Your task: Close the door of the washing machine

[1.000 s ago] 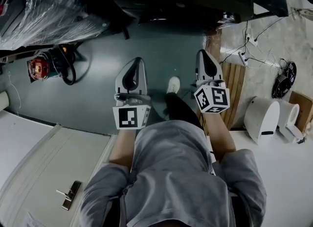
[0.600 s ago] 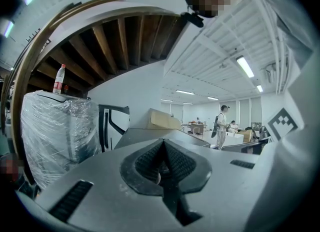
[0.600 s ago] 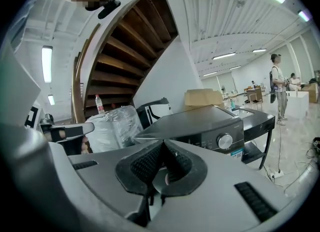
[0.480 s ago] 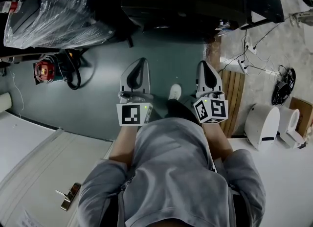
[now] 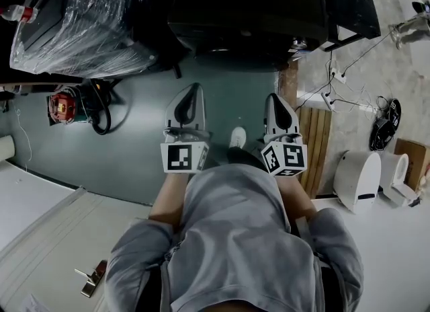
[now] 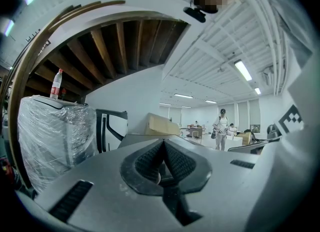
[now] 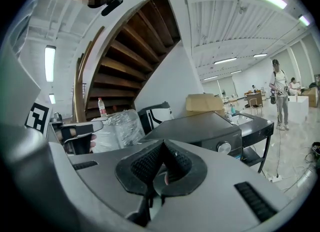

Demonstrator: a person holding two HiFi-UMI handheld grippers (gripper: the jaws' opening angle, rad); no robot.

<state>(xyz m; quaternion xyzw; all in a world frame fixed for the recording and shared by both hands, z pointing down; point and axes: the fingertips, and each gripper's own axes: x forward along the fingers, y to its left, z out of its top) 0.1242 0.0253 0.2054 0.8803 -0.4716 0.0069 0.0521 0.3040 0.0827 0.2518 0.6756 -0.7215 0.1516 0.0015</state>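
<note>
— Where's the washer?
— The washer [image 5: 248, 8] is the dark box at the top of the head view, ahead of both claws. I can't make out its door.
— And the claws?
— The left claw [image 5: 193, 92] and right claw [image 5: 275, 99] hang side by side over the floor [image 5: 134, 156]. Both have their jaws pressed together, with nothing in either. A wrapped box [image 5: 80, 21] stands left of the washer.

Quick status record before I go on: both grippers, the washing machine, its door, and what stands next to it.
left gripper: shut, nothing between the jaws
right gripper: shut, nothing between the jaws
washing machine: dark, ahead of both grippers, touched by neither
door: not in view; cannot tell whether open or shut
beside machine: plastic-wrapped appliance, on its left in the head view
</note>
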